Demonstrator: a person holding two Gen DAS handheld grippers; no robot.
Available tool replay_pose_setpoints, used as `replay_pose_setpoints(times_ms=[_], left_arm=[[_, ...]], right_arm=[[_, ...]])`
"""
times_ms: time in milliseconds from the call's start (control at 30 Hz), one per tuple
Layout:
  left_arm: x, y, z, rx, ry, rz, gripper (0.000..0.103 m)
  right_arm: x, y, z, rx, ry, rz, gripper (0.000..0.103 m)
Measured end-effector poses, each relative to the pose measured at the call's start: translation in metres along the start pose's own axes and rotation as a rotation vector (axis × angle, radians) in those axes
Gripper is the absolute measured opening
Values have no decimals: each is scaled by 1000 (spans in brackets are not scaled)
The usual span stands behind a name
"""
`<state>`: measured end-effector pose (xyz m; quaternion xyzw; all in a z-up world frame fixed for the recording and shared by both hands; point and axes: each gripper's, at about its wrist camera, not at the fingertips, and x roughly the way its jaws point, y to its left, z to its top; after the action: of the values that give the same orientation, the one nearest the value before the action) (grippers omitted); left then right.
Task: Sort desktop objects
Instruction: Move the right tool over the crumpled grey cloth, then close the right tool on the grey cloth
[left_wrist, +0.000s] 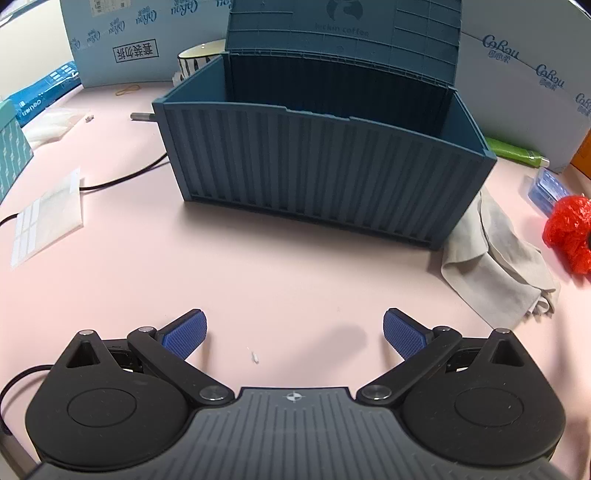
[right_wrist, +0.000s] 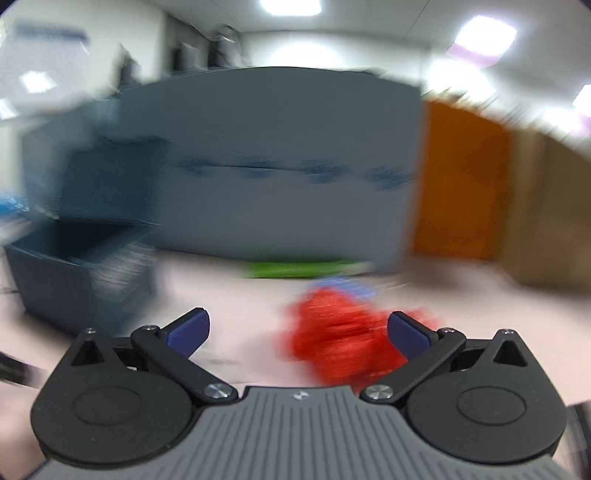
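Note:
A dark blue container-shaped storage box (left_wrist: 321, 166) stands on the pink desk with its lid raised; its inside looks dark. My left gripper (left_wrist: 293, 332) hovers open over bare desk in front of the box, holding nothing. A crumpled red plastic wrapper (left_wrist: 569, 236) lies at the far right beside a grey cloth (left_wrist: 495, 254). In the blurred right wrist view the red wrapper (right_wrist: 340, 339) sits between the open fingers of my right gripper (right_wrist: 298, 330), nearer the right fingertip. The box (right_wrist: 74, 273) shows at the left.
A green tube (left_wrist: 513, 150) and a blue packet (left_wrist: 546, 190) lie right of the box. White label sheets (left_wrist: 48, 218), a black cable (left_wrist: 122, 179), a bowl (left_wrist: 199, 55) and a rubber band (left_wrist: 127, 89) are at left. Printed cardboard (left_wrist: 524, 85) walls the back.

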<state>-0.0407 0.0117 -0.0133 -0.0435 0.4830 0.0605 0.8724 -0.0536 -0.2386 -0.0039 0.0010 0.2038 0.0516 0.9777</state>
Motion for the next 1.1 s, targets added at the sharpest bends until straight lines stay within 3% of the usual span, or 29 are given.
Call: replay_pose_setpoints(times_ms=[167, 300, 600, 833, 867, 933, 1000, 1100], left_arm=[[-1, -1, -4, 10, 3, -11, 102], [-1, 3, -5, -2, 11, -7, 102], [-2, 9, -4, -12, 13, -3, 102], [0, 16, -2, -26, 15, 13, 102], [1, 18, -2, -30, 17, 16, 102], [1, 20, -2, -37, 20, 20, 102], [2, 20, -2, -39, 20, 22, 102], [2, 19, -1, -36, 22, 21, 102]], right_arm=[[12, -4, -8, 104, 134, 97, 103], [18, -3, -15, 152, 193, 95, 103], [22, 15, -17, 149, 237, 177, 103], [31, 17, -21, 158, 269, 159, 100], [32, 17, -21, 154, 269, 152, 95], [32, 18, -21, 132, 264, 115, 61], [32, 18, -21, 115, 263, 102, 48], [31, 14, -21, 125, 258, 116, 19]])
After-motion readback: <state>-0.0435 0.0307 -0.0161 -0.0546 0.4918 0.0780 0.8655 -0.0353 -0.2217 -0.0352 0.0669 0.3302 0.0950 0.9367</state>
